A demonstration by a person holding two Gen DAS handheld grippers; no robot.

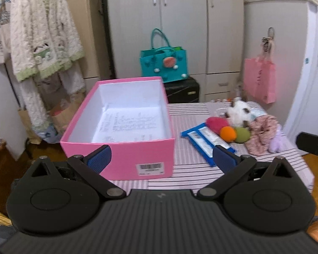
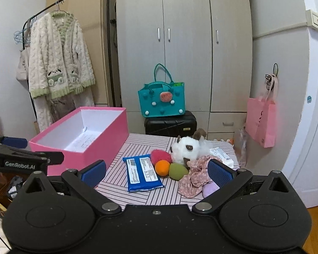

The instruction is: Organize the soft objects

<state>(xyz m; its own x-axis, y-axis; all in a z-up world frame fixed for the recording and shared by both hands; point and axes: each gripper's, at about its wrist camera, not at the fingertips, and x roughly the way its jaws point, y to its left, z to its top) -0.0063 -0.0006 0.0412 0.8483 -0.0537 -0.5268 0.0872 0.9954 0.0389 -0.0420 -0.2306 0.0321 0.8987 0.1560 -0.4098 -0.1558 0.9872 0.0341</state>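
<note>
None of the soft toys (image 2: 173, 165) sits in our pink box (image 2: 108, 135) yet, the pile waits just beside it on the striped surface (image 2: 137, 148), and both our grippers, left (image 1: 162, 158) and right (image 2: 156, 170), hover with jaws spread, holding nothing.

A striped-cloth table (image 2: 137, 148) bears a pink box (image 2: 82, 135), blue packet (image 2: 141, 172), plush toys (image 2: 187, 148) and floral cloth (image 2: 194, 174).

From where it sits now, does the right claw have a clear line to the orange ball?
Probably yes. The right claw is open and empty, and the orange ball lies ahead between its fingers, uncovered. The blue packet and green ball crowd its sides, so it may nudge them.
</note>
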